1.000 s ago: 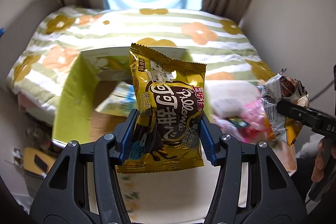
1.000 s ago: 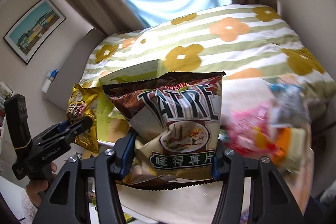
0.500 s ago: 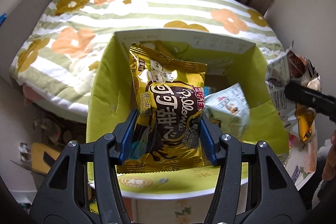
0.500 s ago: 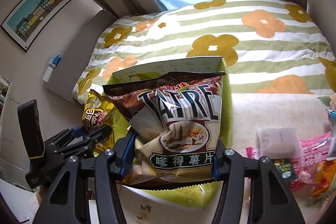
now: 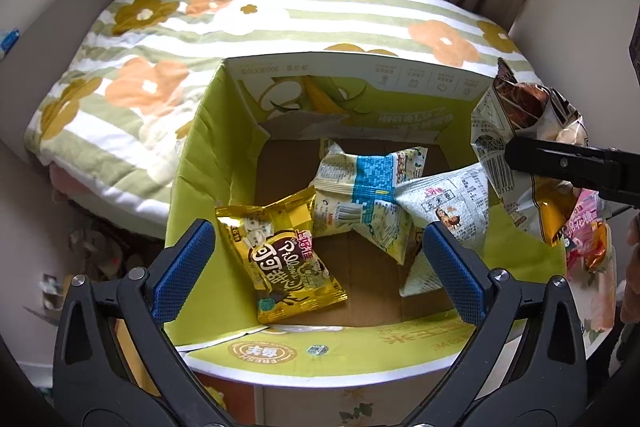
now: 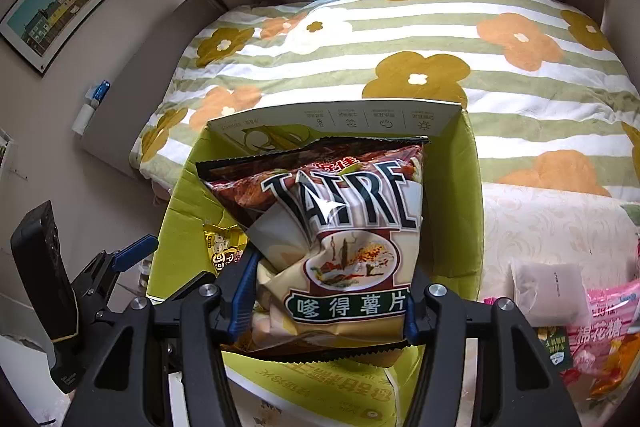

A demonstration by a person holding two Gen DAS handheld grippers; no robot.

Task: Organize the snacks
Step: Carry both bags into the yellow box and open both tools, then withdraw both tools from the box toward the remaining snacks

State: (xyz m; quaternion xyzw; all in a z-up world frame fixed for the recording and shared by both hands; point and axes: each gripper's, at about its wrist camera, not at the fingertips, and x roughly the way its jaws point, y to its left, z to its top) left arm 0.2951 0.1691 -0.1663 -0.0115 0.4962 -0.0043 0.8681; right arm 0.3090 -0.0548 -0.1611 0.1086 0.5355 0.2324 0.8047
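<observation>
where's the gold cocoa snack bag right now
In the left wrist view, the gold snack bag lies on the floor of the green cardboard box, at its near left corner, beside the white and blue packet.

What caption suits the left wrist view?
Open left gripper over the box, gold packet lying inside.

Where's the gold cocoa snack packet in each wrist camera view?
Left wrist: the gold packet lies on the floor of the green box, near its left wall, between the open left gripper's fingers.
Right wrist: only a corner shows at middle left, behind the chip bag.
Shared landmark: the green box.
</observation>
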